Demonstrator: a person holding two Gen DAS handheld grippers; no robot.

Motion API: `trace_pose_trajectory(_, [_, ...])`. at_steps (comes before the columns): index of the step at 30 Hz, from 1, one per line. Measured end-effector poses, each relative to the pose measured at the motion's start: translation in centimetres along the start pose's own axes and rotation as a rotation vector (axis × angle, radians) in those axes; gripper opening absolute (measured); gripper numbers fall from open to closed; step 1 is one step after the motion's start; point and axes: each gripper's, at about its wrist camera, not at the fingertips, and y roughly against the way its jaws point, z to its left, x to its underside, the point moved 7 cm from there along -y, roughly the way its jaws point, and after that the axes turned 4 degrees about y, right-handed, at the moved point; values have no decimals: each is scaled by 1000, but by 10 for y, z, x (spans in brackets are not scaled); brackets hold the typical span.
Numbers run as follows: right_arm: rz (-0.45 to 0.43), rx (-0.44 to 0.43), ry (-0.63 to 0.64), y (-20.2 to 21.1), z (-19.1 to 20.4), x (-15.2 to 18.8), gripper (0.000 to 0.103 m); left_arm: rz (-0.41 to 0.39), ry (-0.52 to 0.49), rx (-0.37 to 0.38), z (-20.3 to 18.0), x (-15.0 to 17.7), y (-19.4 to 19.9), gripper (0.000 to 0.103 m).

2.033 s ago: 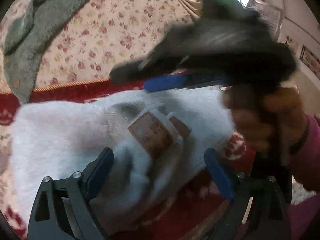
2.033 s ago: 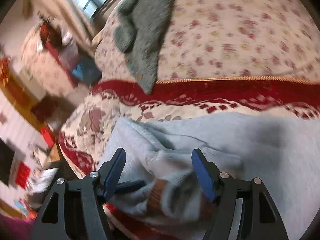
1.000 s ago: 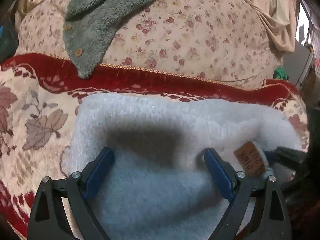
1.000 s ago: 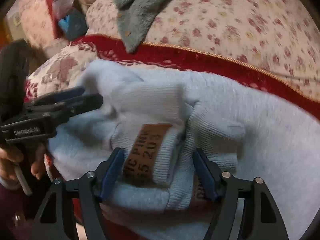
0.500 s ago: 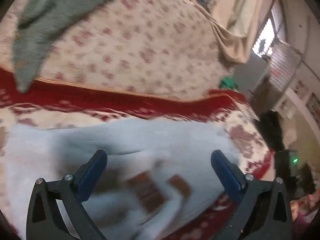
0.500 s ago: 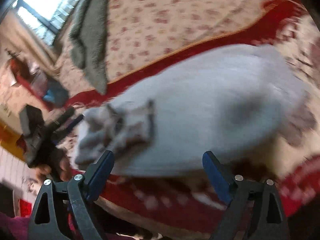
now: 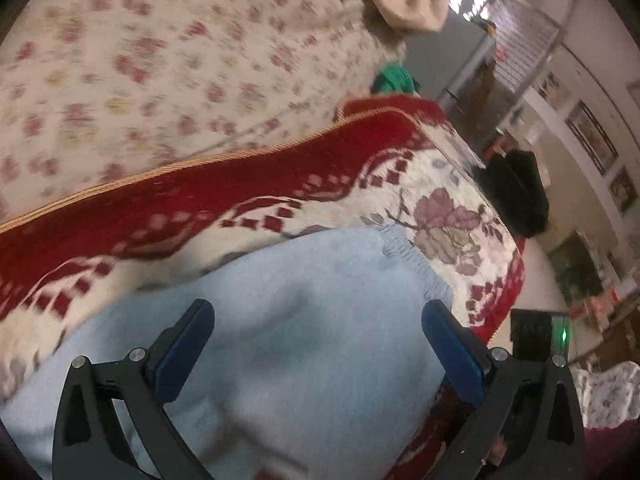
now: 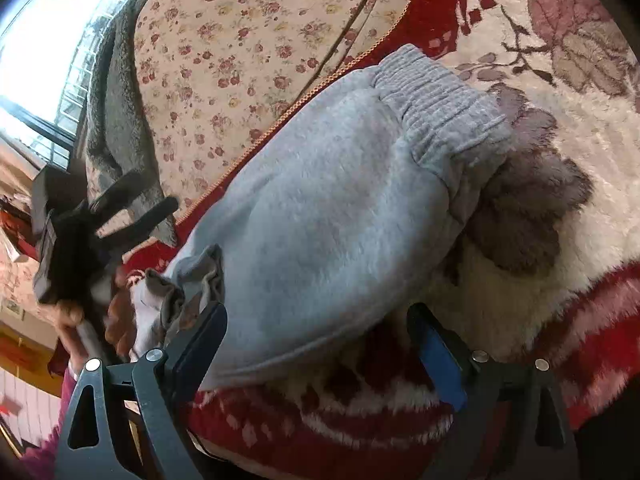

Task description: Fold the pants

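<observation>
- Work item: the pants (image 8: 320, 216), light grey-blue fleece, lie as a compact bundle on the red-and-cream patterned blanket (image 8: 580, 184), in front of the floral cushion (image 8: 248, 40).
- Visible features: the ribbed band (image 8: 440, 108) sits at the far end of the bundle; bunched cuffs with a brown patch (image 8: 176, 300) lie at the near-left end.
- Left gripper (image 7: 318, 344): fingers spread wide, over the pants, gripping nothing. Contact with the fabric cannot be determined.
- Right gripper (image 8: 320, 344): fingers spread wide at the near edge of the bundle, holding nothing.
- Step in hand (judgement): the main folds appear complete; the current step is release and inspection, or set-up for a final tidy.
- Next move (judgement): if a further fold is needed, pinch the loose cuff end and lay it flat across the bundle. The thick fleece is likely to spring open, so press it down after placement.
- Containers: none visible in either view; nothing is stored in anything.
- Other items: a grey-green garment (image 8: 116, 120) lies over the cushion, apart from the pants.
</observation>
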Motion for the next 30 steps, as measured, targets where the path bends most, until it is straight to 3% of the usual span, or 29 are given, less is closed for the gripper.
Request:
trace_pose_trajectory(7, [0, -30, 57, -13, 0, -3, 96, 150, -78, 19, 2, -24, -68, 103])
trace_pose_trajectory(17, [-40, -164, 8, -16, -8, -10, 96, 367, -248, 113, -9, -16, -134, 103])
trace_pose_trajectory(23, [-42, -121, 103, -21, 0, -9, 93, 407, -255, 149, -12, -7, -153, 103])
trace_pose_trajectory(24, [-46, -100, 117, -23, 1, -10, 86, 397, -254, 153, -12, -7, -153, 99])
trace_pose_trajectory(25, [-50, -80, 119, -25, 2, -13, 70, 394, -255, 160, -13, -6, -152, 92])
trace_pose_trajectory(26, [-50, -75, 108, -26, -1, -14, 67, 398, -258, 175, -15, -5, -151, 71])
trace_pose_trajectory(28, [-61, -108, 79, -23, -4, -17, 58, 372, -288, 177, -23, -6, -146, 50])
trace_pose_trajectory(29, [-61, -111, 81, -22, -4, -18, 56, 365, -313, 152, -25, -7, -144, 29])
trace_pose_trajectory(30, [-66, -108, 89, -22, -2, -20, 53, 363, -317, 147, -27, -8, -142, 26])
